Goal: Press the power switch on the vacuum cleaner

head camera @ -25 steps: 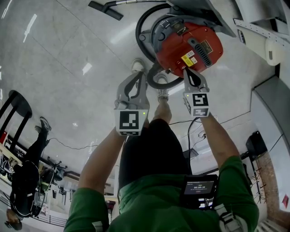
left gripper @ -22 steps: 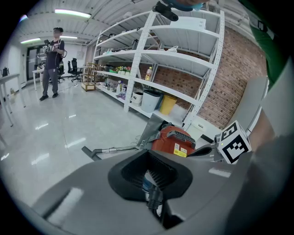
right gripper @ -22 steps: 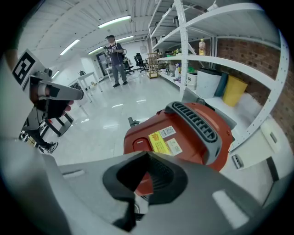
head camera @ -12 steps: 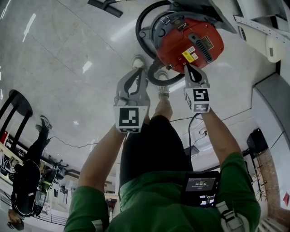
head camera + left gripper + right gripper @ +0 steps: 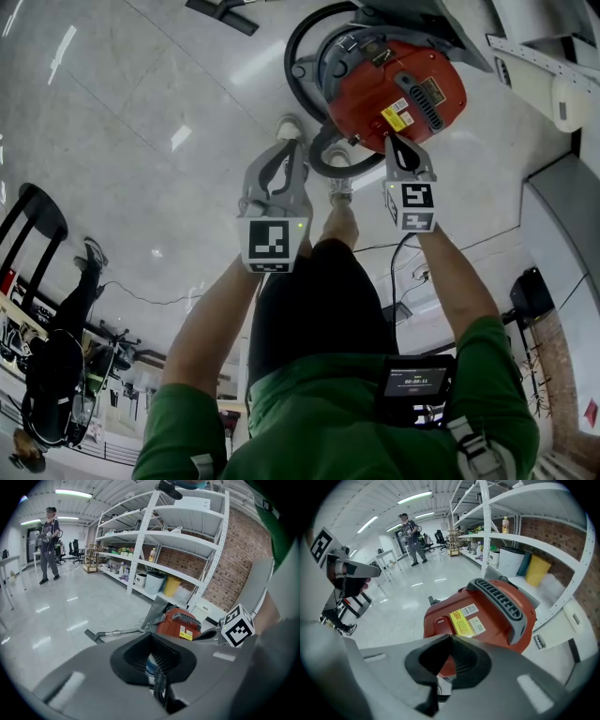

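The red vacuum cleaner [image 5: 398, 89] stands on the floor in front of the person's feet, its black hose [image 5: 302, 56] looped at its left. In the right gripper view its body [image 5: 497, 606] fills the middle, with a yellow label [image 5: 464, 620] and a raised red switch pad [image 5: 439, 623] beside it. My right gripper [image 5: 392, 141] is shut and empty, its tip just short of the vacuum's near edge below the label. My left gripper [image 5: 286, 145] is also shut and empty, left of the vacuum over the hose loop. From the left gripper view the vacuum [image 5: 180, 623] lies ahead to the right.
The metal wand and floor nozzle [image 5: 110, 632] lie left of the vacuum. White shelving [image 5: 520, 531] with bins stands behind it along a brick wall. A cable [image 5: 412, 248] trails on the floor. A black stool [image 5: 33, 225] and another person [image 5: 48, 543] are farther off.
Both grippers have edged slightly forward toward the vacuum; the right tip now sits closer to its near edge. Both have stayed shut.
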